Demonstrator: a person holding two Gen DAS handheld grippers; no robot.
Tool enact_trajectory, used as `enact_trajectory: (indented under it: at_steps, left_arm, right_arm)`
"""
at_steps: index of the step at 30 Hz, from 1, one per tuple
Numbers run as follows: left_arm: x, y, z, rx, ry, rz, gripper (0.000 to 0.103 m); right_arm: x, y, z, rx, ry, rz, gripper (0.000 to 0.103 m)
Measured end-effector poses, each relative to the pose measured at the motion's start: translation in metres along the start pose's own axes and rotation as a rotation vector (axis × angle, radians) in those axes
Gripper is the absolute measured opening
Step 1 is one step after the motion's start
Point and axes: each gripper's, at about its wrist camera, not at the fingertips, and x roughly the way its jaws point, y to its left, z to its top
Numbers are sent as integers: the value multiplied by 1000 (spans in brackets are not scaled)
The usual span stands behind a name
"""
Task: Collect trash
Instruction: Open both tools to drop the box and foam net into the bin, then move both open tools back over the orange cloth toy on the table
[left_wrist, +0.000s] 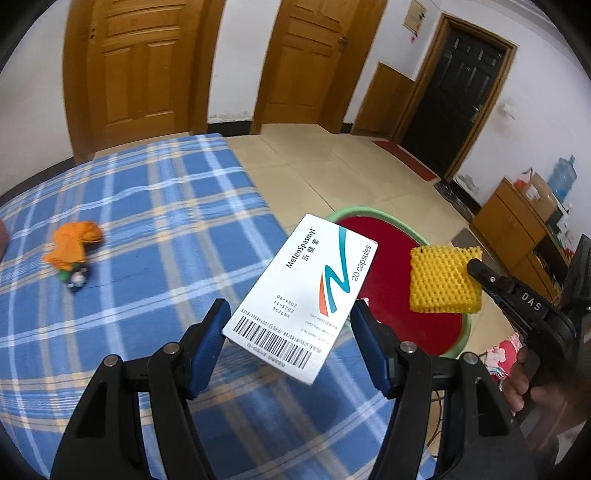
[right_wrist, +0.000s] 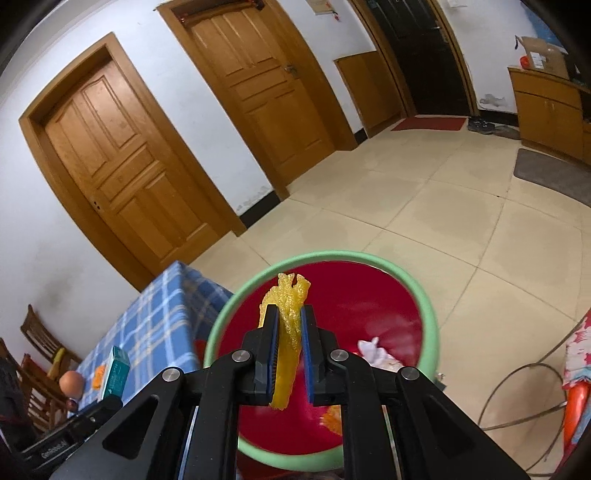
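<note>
The left gripper (left_wrist: 288, 325) holds a white cardboard medicine box (left_wrist: 301, 295) across its width, blue pads pressed on the two long edges, jaws about half open. The right gripper (right_wrist: 289, 332) is nearly closed, pinching a yellow foam net sleeve (right_wrist: 286, 332) flattened between its pads.

Both loads hang over a green-rimmed round bin with a red liner (left_wrist: 388, 280), which stands on the tiled floor at the right edge of a table under a blue plaid cloth (left_wrist: 155, 229).

Only the left wrist view shows the crumpled orange wrapper (left_wrist: 75, 245) lying far left on the cloth. Only the right wrist view looks into the bin (white crumpled paper (right_wrist: 375, 350) and an orange scrap (right_wrist: 332, 419) lie inside), and shows wooden chairs (right_wrist: 37, 354) beyond the table.
</note>
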Motion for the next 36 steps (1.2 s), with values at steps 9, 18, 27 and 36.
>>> enact_trajectory:
  at_steps: [9,18,27,36]
  left_arm:
    - [28,-34,4,68,41,-19,67]
    - [40,-60,6,117,58,-41,70]
    - [34,-51,6,82,53,-28,71]
    - [15,-22,4,10,28,32,71]
  right_arm:
    - [-1,-27,-5,34,12,20,35]
    - [-13,-36,-5,36,-21,8,40]
    - [-17,-35,-6,35,-19,16,44]
    - [-20,-16,-10,-1,-8,46,48]
